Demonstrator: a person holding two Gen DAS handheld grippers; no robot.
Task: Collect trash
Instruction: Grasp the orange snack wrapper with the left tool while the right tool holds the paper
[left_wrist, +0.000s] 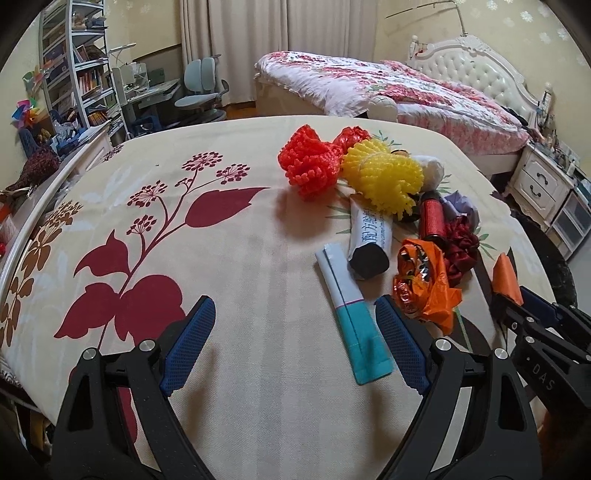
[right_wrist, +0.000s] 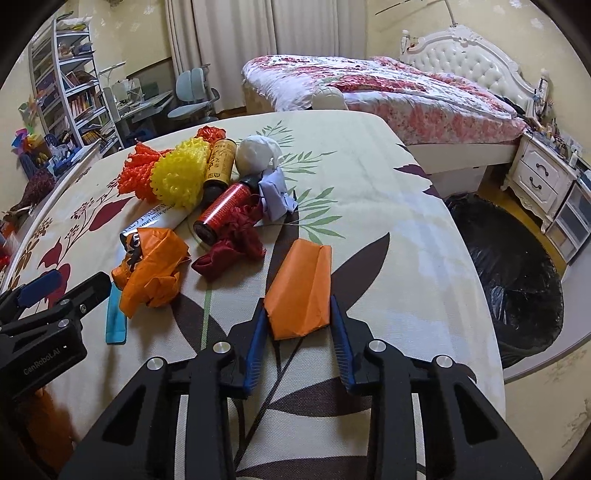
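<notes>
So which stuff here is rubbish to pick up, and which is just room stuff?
Rubbish:
- orange paper, in the right gripper
- crumpled orange wrapper
- yellow foam net
- red bottle

Room stuff:
- bed
- bookshelf
- desk chair

We see the trash heaped toward the table's far right corner: red foam netting touching yellow netting, a red can on its side, crumpled orange plastic and a teal-ended packet lying flat. An orange folded wrapper sits pinched nearer the right edge.
</notes>
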